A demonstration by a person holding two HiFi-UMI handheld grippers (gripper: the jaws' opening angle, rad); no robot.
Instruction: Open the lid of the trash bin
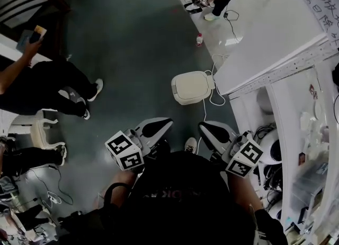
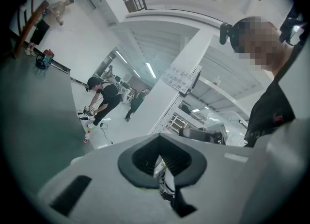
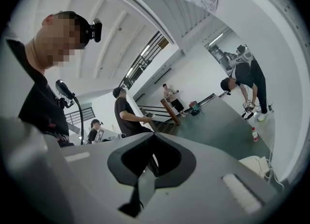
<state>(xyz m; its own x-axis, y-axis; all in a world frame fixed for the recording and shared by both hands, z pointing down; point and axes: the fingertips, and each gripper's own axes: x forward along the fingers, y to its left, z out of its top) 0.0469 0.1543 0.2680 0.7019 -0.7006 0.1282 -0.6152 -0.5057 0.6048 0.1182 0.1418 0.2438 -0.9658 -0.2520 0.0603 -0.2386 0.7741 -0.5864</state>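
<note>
The bin [image 1: 186, 100] sits on the floor [image 1: 137, 53] with its lid [image 1: 192, 85] down, beyond the two grippers and just left of a white counter [image 1: 275, 42] (a cable [image 1: 212, 98] trails by its right side). The left gripper [image 1: 157, 127] and right gripper [image 1: 212, 131] are both clenched tight with nothing between the jaws. They are side by side, near the person [image 1: 180, 196] and apart from the bin.
</note>
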